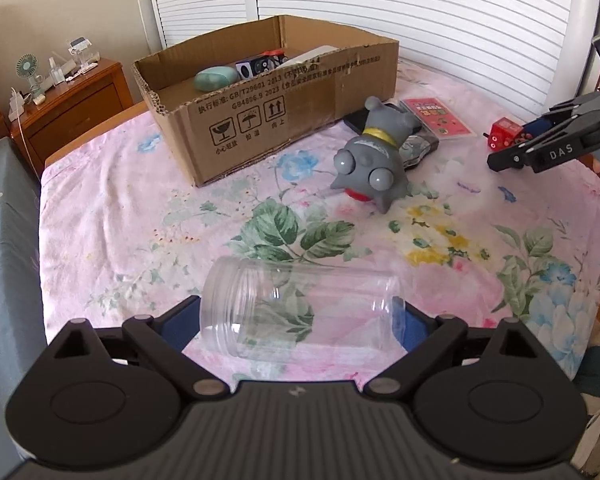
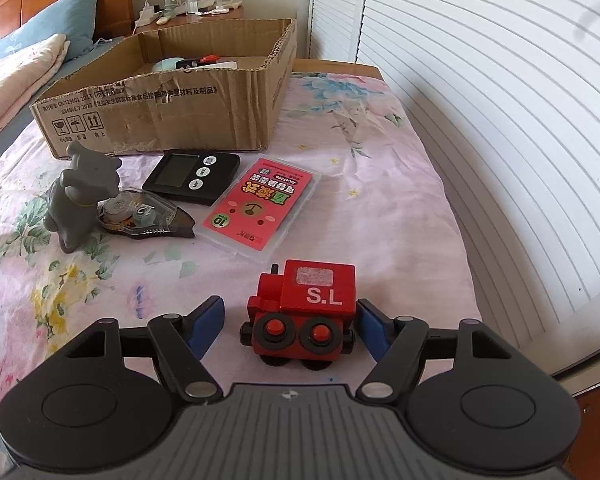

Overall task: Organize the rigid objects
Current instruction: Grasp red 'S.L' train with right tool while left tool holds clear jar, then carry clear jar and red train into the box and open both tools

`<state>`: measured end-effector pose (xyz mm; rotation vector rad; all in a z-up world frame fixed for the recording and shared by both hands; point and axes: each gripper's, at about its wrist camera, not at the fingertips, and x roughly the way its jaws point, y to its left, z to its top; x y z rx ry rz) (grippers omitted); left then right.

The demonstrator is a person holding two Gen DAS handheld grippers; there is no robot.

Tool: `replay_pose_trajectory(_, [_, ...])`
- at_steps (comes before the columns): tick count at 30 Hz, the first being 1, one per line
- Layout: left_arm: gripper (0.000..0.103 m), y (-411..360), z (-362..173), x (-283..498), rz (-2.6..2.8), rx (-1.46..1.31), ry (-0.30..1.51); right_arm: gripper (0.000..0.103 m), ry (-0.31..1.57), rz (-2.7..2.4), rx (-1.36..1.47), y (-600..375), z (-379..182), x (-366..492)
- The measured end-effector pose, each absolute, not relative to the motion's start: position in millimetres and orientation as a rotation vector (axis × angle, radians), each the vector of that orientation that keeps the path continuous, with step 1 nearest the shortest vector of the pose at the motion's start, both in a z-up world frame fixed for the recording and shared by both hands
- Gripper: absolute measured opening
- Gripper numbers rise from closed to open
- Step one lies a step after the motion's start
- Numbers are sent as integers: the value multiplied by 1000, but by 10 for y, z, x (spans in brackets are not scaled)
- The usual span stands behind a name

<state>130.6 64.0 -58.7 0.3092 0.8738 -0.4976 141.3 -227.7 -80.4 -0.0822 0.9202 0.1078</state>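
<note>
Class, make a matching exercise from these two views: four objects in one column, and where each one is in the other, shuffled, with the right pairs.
Objects
1. clear jar
2. red toy train
3. mint-green case
4. black timer

Places
A. inside the cardboard box
B. flat on the bedspread, just in front of the box
C. on its side between the left gripper's open fingers
D. between the right gripper's fingers

Pairs: 1-C, 2-D, 3-A, 4-B

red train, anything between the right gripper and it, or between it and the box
Nothing separates the right gripper from the red train; it sits between the open fingers. Toward the cardboard box, the pink card case and black timer lie flat on the bedsheet, low enough to lift over.
</note>
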Motion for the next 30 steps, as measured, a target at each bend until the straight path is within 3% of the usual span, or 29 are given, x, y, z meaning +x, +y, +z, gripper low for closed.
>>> replay_pose_trajectory(4, [92, 635, -592, 1348, -492, 281, 884, 73, 926, 103, -81, -2269, -796, 1432])
replay_pose_trajectory(8, [92, 600, -584, 1370, -476, 283, 892, 61, 925, 109, -85, -2283, -782, 1444])
replay_pose_trajectory(30, [92, 421, -107, 1555, -484, 302, 887, 60, 894, 254, -194, -2202, -370, 1469])
